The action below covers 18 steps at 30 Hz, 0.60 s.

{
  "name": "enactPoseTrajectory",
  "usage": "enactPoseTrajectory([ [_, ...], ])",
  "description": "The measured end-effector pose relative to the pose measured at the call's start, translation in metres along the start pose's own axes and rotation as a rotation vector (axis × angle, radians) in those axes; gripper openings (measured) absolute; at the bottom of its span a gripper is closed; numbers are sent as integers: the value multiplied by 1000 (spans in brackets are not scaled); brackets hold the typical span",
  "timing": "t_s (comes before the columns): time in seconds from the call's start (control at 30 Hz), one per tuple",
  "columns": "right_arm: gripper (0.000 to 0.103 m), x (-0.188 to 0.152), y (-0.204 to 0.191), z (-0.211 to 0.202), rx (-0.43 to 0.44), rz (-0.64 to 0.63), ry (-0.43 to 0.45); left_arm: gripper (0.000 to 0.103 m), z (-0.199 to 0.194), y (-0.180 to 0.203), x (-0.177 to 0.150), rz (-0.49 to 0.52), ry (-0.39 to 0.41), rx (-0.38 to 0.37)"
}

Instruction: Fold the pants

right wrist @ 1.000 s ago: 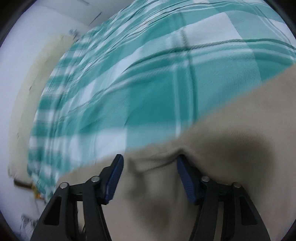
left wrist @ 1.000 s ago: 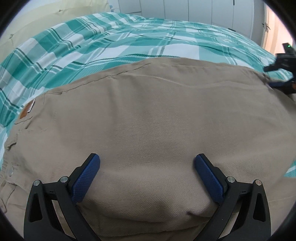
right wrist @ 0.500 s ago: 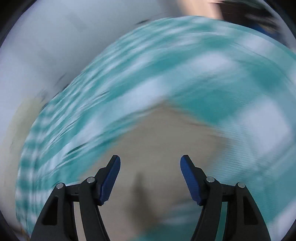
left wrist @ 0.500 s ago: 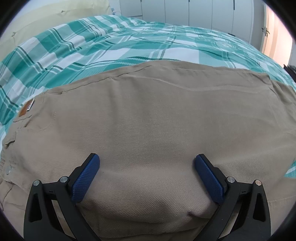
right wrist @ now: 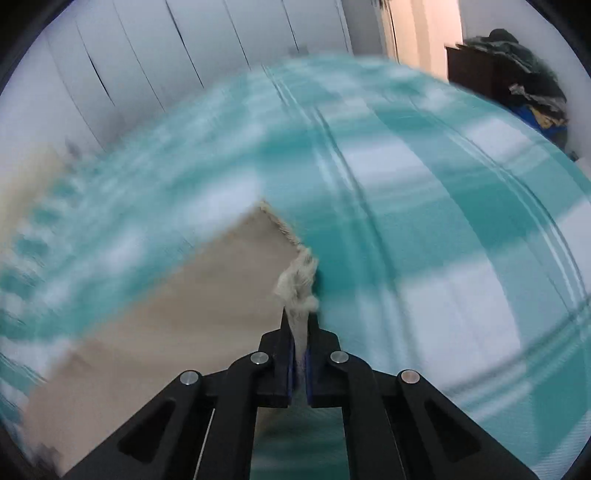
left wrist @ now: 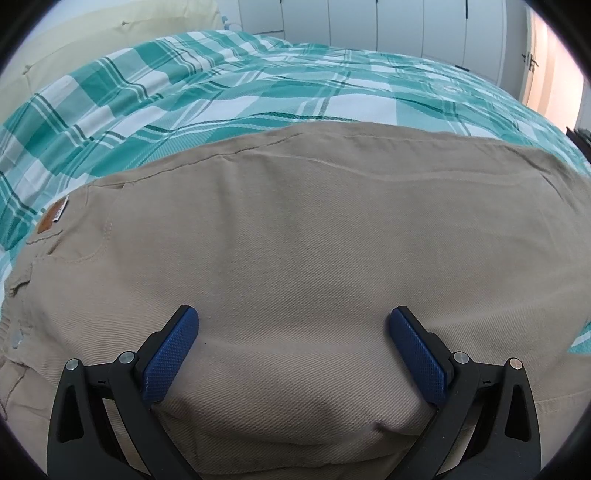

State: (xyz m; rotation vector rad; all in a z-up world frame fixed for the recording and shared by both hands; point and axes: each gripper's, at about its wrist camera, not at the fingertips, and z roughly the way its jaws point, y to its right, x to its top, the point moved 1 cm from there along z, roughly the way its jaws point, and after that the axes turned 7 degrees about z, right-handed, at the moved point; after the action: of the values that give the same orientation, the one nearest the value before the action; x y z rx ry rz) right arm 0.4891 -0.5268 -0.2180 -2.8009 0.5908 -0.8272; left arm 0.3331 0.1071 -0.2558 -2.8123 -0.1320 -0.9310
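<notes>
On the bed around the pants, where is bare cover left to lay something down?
Bare plaid bedspread runs beyond the pants' far edge toward the wardrobe doors and cream headboard. Crowded nearside: the open left gripper straddles the pants; the right gripper pinches their frayed hem.

Tan twill pants spread flat across a bed, leather waistband patch at the left, frayed hem corner bunched and lifted slightly

Around the work area, I am seeing bedding and bedroom furniture.
I am looking at a teal-and-white plaid bedspread covering the bed, a pale yellow headboard sitting behind it, white wardrobe doors lining the far wall, and a dark wooden cabinet carrying heaped clothes.
</notes>
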Motion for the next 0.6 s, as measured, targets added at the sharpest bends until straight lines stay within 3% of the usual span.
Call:
enactPoseTrajectory([
  [0.03, 8, -7, 8, 6, -23, 7, -28, 102, 0, 0, 0, -1, 0, 0],
  [0.1, 27, -8, 14, -2, -38, 43, 7, 102, 0, 0, 0, -1, 0, -1],
  [0.13, 51, -7, 14, -8, -92, 60, 31, 102, 0, 0, 0, -1, 0, -1],
  [0.17, 59, -5, 12, -16, -166, 67, 73, 102, 0, 0, 0, -1, 1, 0],
  [0.23, 59, -7, -6, -36, -252, 55, 167, 102, 0, 0, 0, -1, 1, 0],
  [0.3, 59, -5, -40, -46, -163, -19, 184, 102, 0, 0, 0, -1, 1, 0],
  [0.43, 59, -33, -160, -37, 165, -310, 30, 102, 0, 0, 1, 1, -1, 1],
  [0.53, 59, -102, -245, -18, 323, -477, -134, 102, 0, 0, 2, 2, -5, 2],
  [0.6, 59, -166, -291, -5, 432, -579, -334, 102, 0, 0, 2, 2, -6, 1],
])
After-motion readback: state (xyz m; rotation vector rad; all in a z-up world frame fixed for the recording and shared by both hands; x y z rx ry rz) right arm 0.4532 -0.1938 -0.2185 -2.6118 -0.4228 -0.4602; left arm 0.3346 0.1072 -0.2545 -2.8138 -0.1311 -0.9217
